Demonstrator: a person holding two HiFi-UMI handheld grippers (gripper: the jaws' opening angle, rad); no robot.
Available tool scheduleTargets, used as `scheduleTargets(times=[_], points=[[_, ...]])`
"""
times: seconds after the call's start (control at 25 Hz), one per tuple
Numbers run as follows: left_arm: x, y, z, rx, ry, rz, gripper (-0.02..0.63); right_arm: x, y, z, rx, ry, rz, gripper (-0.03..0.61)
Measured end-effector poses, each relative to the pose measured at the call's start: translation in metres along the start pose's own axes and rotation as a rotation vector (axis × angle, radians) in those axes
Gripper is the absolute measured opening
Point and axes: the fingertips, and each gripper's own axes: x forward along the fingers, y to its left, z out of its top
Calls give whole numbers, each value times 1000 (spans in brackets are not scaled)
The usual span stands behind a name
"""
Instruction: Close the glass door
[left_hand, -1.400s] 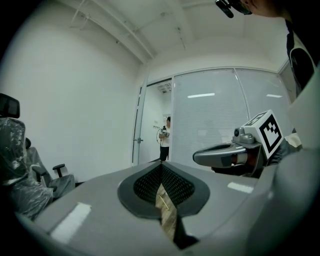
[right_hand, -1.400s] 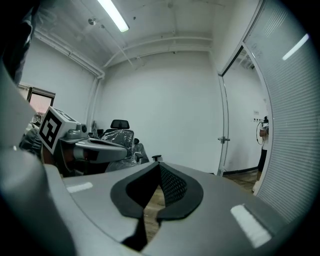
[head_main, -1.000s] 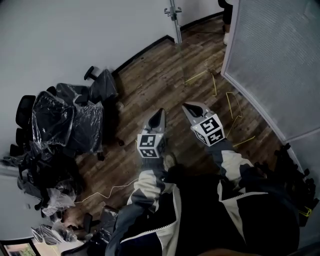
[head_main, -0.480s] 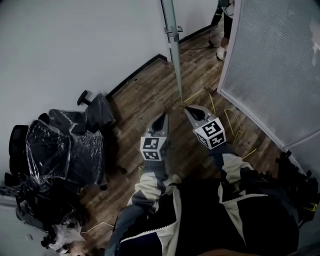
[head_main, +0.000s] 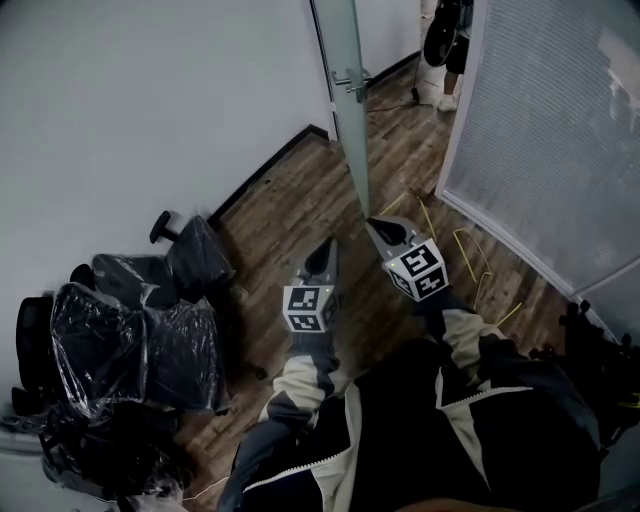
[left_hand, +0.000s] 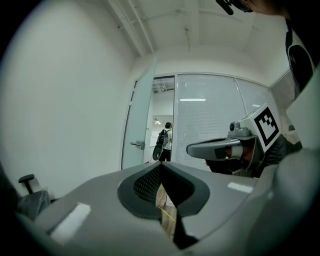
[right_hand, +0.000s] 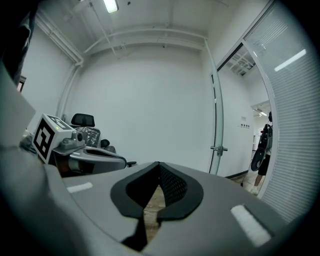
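The glass door (head_main: 345, 90) stands open, edge-on at the top middle of the head view, with a metal handle (head_main: 352, 82) on it. In the left gripper view the door (left_hand: 141, 120) and its handle (left_hand: 136, 144) lie ahead to the left; in the right gripper view its edge (right_hand: 218, 110) and handle (right_hand: 218, 149) lie ahead to the right. My left gripper (head_main: 325, 250) and right gripper (head_main: 385, 228) point at the door side by side, short of it. Both are shut with nothing in them, as their own views show: left gripper (left_hand: 161, 165), right gripper (right_hand: 159, 164).
A frosted glass wall (head_main: 550, 130) runs down the right. Office chairs wrapped in plastic (head_main: 130, 330) crowd the left wall. Yellow cable (head_main: 465, 250) lies on the wood floor by the glass wall. A person (head_main: 440, 40) stands beyond the doorway.
Both grippers have advanced across the floor toward the door, which now looms larger and nearer. The chairs have slid back to the lower left. The jaws have stayed shut.
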Motion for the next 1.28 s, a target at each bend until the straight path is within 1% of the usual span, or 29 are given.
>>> scheduleTargets(times=[0.16,0.28,0.36,0.48,0.64,0.84,1.0,1.12,1.28], points=[[21,25,2,3,7,18,6,31,-16,2,15,-1,4,5],[36,55,0,-5,24,52,6,65,-27,0,32,-4,17,5],[49,77,0,-12,33,78,6,90,-38,0,40,-9,26,5],[76,113,5,-9,20,113,6,135,-57,3,49,-16,42,5],[116,156,16,2,32,145,6,195,-85,16,65,-31,79,5],[194,194,32,4,35,159,6,260,-150,36,59,-55,102,5],[245,214,40,1,33,163,6,294,-201,46,64,-70,80,5],[277,231,44,18,31,154,6,315,-230,50,69,-71,54,5],[314,251,49,8,28,124,6,342,-255,51,66,-59,25,5]])
